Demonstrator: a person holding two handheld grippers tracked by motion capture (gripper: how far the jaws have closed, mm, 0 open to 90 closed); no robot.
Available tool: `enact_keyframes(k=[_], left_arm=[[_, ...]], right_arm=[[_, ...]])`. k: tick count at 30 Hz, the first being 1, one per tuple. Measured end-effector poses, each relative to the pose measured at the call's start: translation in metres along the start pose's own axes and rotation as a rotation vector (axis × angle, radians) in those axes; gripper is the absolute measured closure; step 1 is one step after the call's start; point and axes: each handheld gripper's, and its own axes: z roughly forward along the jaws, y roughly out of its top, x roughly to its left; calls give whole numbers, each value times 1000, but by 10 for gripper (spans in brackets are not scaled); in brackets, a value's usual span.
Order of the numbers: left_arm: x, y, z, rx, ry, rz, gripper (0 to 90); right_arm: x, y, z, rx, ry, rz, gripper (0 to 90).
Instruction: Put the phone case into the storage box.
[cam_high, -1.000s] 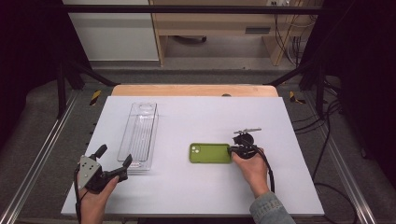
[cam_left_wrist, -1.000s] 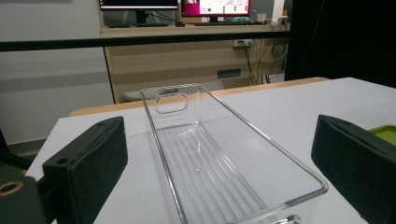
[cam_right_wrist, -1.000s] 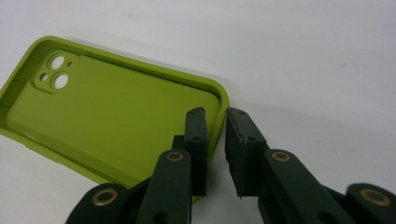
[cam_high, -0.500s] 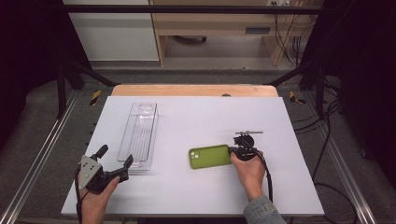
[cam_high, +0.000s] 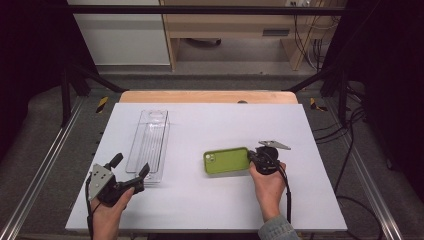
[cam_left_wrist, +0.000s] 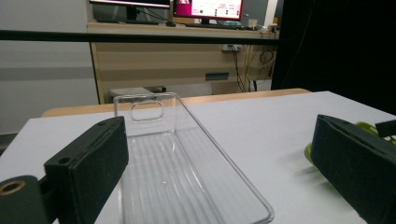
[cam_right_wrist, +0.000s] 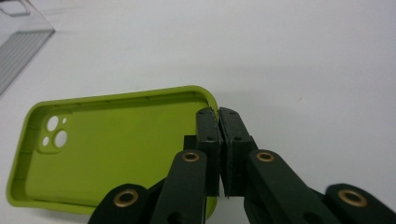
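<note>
The right gripper (cam_right_wrist: 218, 112) is clamped on the short end wall of the case (cam_right_wrist: 112, 149), one jaw inside it and one outside; its jaws have just been closing. The right gripper view shows what the high view cannot: the case lies hollow side up, lime green, with three camera holes at its far end and a raised rim all round. In the high view the case (cam_high: 226, 160) lies flat on the table (cam_high: 200, 205), right of centre, with the right gripper (cam_high: 251, 161) at its right end. The left gripper (cam_high: 131, 172) stands wide apart, holding nothing, just before the near end of the tray (cam_high: 150, 142). The left gripper view looks along the tray (cam_left_wrist: 187, 186): clear, ribbed, long, with a handle slot at the far end and nothing in it.
</note>
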Motion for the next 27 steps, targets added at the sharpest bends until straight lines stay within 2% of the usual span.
enact_keyframes(k=[2, 9, 13, 17, 20, 24, 25, 27], left_arm=[[-5, 1, 3, 16, 2, 15, 38], [-17, 11, 14, 39, 7, -1, 41], [-24, 19, 23, 58, 17, 8, 40], [-34, 28, 33, 78, -4, 29, 36], [-40, 31, 38, 88, -23, 27, 31], [-49, 31, 47, 97, -2, 48, 24], [-53, 30, 51, 91, 13, 38, 19], [-55, 31, 54, 85, 13, 33, 19]], right_arm=[[-1, 1, -1, -27, 4, 1, 881], [-2, 3, -8, -105, 33, 4, 882], [-3, 6, -14, -143, 42, 12, 882], [-5, 8, -19, -182, 39, 23, 882], [-6, 8, -22, -207, 37, 26, 882], [-7, 9, -23, -225, 42, 29, 882], [-6, 10, -22, -230, 47, 30, 882], [-6, 11, -22, -236, 51, 33, 882]])
